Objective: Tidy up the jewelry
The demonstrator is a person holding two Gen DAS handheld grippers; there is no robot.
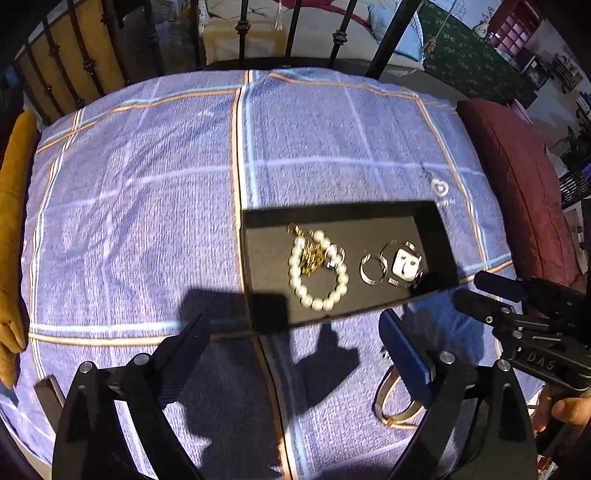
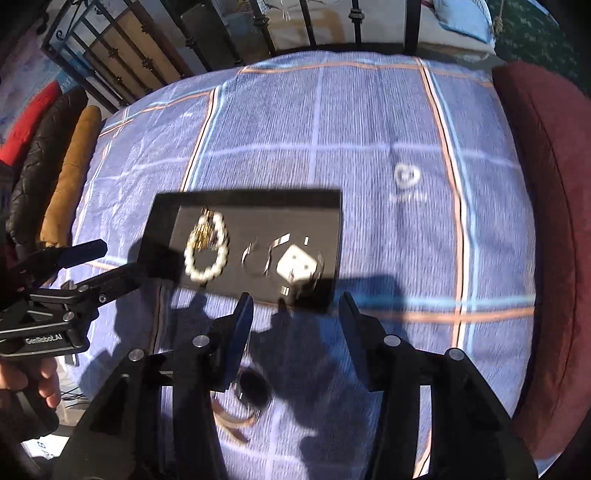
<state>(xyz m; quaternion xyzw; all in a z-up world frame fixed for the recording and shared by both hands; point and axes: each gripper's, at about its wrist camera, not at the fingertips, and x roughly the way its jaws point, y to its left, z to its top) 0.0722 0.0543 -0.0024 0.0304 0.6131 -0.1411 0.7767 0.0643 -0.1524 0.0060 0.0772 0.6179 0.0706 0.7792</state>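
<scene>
A black jewelry tray [image 1: 255, 221] [image 2: 166, 206] lies on the blue plaid cloth. In it are a pearl bracelet [image 1: 318, 271] [image 2: 207, 253] with a gold chain [image 1: 312, 254], a silver hoop [image 1: 373, 269] [image 2: 255, 261] and a white square watch [image 1: 404, 263] [image 2: 297, 265]. A gold-toned bangle [image 1: 393, 406] [image 2: 231, 421] lies on the cloth near me, outside the tray. My left gripper [image 1: 295, 332] is open and empty, just short of the tray. My right gripper [image 2: 295, 314] is open and empty at the tray's near edge; it also shows in the left wrist view [image 1: 476, 288].
The blue plaid cloth [image 1: 147, 184] [image 2: 388, 110] covers a round table. A maroon cushion [image 1: 517, 177] [image 2: 546, 184] lies at the right, a tan cushion [image 1: 14, 240] at the left. A black iron railing [image 1: 240, 33] stands behind.
</scene>
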